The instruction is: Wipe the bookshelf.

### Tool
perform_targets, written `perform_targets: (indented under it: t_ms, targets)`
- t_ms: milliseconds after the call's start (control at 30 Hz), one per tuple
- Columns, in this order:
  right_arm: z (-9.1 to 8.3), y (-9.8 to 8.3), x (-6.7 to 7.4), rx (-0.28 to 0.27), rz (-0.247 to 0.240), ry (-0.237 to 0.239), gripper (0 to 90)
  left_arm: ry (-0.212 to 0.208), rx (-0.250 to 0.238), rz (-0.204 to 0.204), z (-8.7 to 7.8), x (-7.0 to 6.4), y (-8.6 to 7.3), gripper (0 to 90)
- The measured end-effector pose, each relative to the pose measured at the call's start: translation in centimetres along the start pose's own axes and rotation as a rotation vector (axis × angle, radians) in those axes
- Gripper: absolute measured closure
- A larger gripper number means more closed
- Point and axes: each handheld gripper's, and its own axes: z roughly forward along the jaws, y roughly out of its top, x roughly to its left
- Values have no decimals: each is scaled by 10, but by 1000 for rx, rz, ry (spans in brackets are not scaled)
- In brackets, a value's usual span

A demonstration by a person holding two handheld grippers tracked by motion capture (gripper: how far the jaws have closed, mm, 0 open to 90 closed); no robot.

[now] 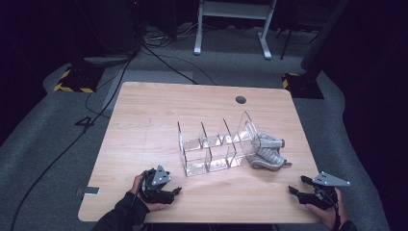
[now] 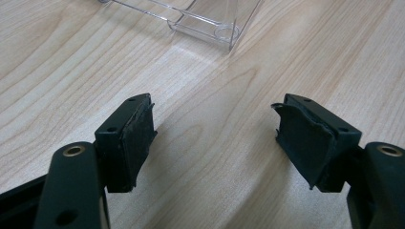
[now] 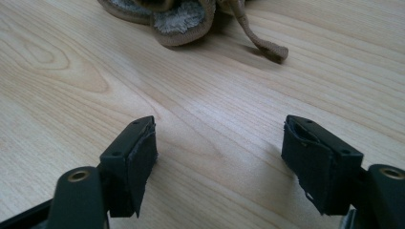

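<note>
Tongs rest spread and empty at the near edge of the pale wood-grain surface [image 1: 144, 120], one pair in each of a person's hands. At left, the left tongs [image 1: 173, 191] lie low on the boards, black pads [image 2: 138, 138] wide apart with nothing between them, aimed toward the near corner of the clear acrylic divided organiser [image 1: 214, 144] that stands mid-surface; its open compartments look empty, apparently waiting to be filled. Against the organiser's right end, touching its tilted end wall, sits the heap of grey knitted socks [image 1: 267, 153], a loose cord-like end [image 3: 267, 47] trailing toward the person. At right, the right tongs [image 1: 294, 188] point at that heap from well short of it, jaws likewise parted over bare wood. Judging by the layout, the socks lie beside the organiser so either hand can lift them in, and both tools are held open in readiness for a first grasp.
</note>
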Motion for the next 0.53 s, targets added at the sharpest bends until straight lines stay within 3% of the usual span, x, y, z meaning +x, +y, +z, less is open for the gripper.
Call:
perform_targets:
  t_ms: [533]
  targets:
    - [0, 0, 0, 0, 3, -5, 279, -7, 1, 2, 0, 1, 0, 278]
